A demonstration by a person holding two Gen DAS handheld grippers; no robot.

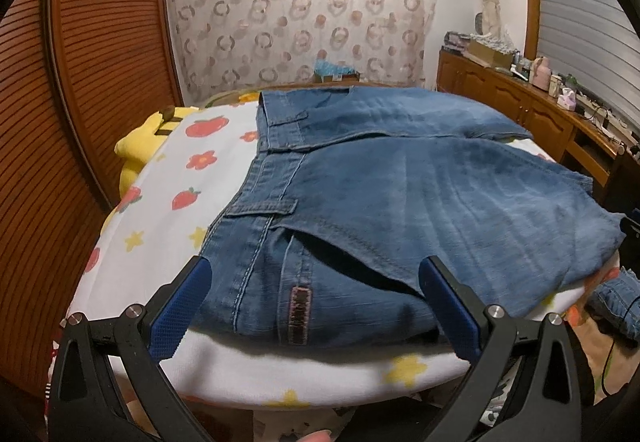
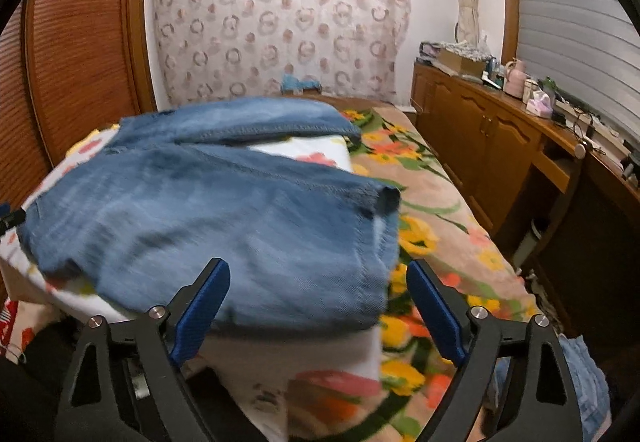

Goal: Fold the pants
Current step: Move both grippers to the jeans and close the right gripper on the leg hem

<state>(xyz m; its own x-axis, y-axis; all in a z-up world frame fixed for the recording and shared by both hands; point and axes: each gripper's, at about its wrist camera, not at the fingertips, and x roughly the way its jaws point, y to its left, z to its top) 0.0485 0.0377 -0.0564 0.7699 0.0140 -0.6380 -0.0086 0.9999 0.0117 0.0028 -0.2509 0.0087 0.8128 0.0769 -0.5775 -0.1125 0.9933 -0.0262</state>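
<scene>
Blue denim pants (image 1: 400, 194) lie flat on a white pad (image 1: 168, 170) printed with fruit and flowers. The waistband is at the left and the legs run off to the right. My left gripper (image 1: 316, 278) is open at the near edge, its blue pads (image 1: 180, 306) standing either side of the waistband corner and side seam without pressing on them. In the right wrist view the leg ends of the pants (image 2: 208, 218) hang a little over the pad's near edge. My right gripper (image 2: 318, 282) is open, and the denim hem lies between its pads (image 2: 436, 314) but is not pinched.
The pad sits on a bed with a floral blanket (image 2: 448, 226). A wooden cabinet (image 2: 500, 138) with cluttered top runs along the right. Louvered wooden doors (image 1: 88, 82) stand at the left, and a patterned curtain (image 1: 300, 14) hangs behind. A yellow plush (image 1: 140, 138) and another denim piece (image 1: 616, 302) lie beside the pad.
</scene>
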